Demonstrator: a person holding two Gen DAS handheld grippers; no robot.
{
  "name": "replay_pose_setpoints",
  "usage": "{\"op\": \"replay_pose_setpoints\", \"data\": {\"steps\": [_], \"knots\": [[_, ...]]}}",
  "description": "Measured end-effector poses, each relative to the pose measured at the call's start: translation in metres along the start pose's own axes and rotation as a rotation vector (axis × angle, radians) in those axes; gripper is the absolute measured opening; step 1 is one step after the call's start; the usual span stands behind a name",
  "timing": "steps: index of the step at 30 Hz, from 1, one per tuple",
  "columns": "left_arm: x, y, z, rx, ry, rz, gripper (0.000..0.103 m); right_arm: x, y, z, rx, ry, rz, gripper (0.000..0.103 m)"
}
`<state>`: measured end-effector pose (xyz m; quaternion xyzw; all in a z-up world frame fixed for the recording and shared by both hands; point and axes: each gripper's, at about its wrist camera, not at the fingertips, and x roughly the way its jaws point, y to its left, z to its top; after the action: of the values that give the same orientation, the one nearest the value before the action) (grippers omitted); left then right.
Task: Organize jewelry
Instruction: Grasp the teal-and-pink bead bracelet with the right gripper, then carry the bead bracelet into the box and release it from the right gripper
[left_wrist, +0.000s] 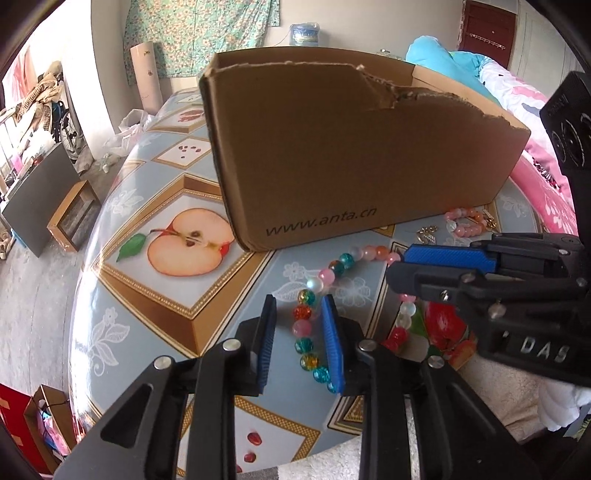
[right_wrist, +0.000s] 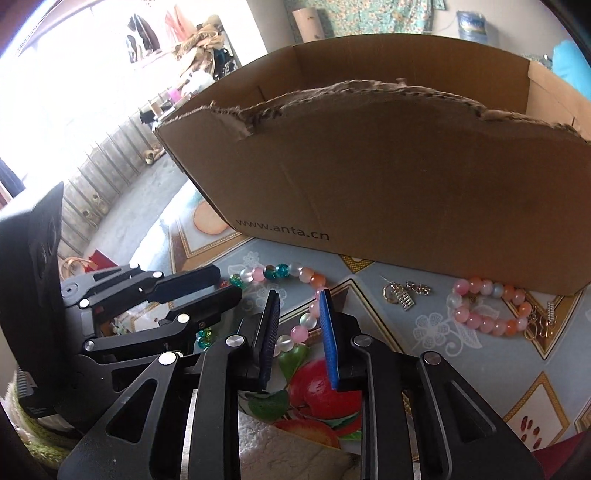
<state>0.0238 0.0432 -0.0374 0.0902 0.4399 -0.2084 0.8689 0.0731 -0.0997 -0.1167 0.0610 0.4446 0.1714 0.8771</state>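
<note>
Left wrist view: your bead necklace (left_wrist: 309, 334) lies looped on the table (left_wrist: 155, 295) in front of the cardboard box (left_wrist: 351, 147). One run of beads passes lengthwise between the left gripper (left_wrist: 301, 317) pads, jaws narrow; contact looks likely, but I can't confirm a clamp. Right gripper (right_wrist: 300, 325) straddles the opposite side of the loop, a few beads in its gap, pads seemingly not pressing. Both tools are equally near; the box sits just beyond. Pink bracelet (right_wrist: 487, 310) lies further right.
</note>
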Motion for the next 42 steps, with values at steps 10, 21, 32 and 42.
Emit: {"op": "replay_pose_setpoints", "data": {"steps": [10, 21, 32, 42], "knots": [[0.004, -0.002, 0.002, 0.007, -0.013, 0.012, 0.024, 0.002, -0.003, -0.004, -0.013, 0.014, -0.036, 0.011], [0.002, 0.006, 0.002, -0.047, -0.009, -0.020, 0.009, -0.012, -0.013, -0.009, 0.021, -0.008, -0.008, 0.008], [-0.018, 0.000, -0.001, -0.051, -0.044, -0.022, 0.009, -0.031, -0.016, -0.015, 0.022, -0.044, 0.009, 0.008], [-0.064, -0.012, 0.016, -0.033, -0.158, -0.063, 0.009, -0.075, -0.015, -0.013, -0.005, -0.148, 0.008, 0.008]]}}
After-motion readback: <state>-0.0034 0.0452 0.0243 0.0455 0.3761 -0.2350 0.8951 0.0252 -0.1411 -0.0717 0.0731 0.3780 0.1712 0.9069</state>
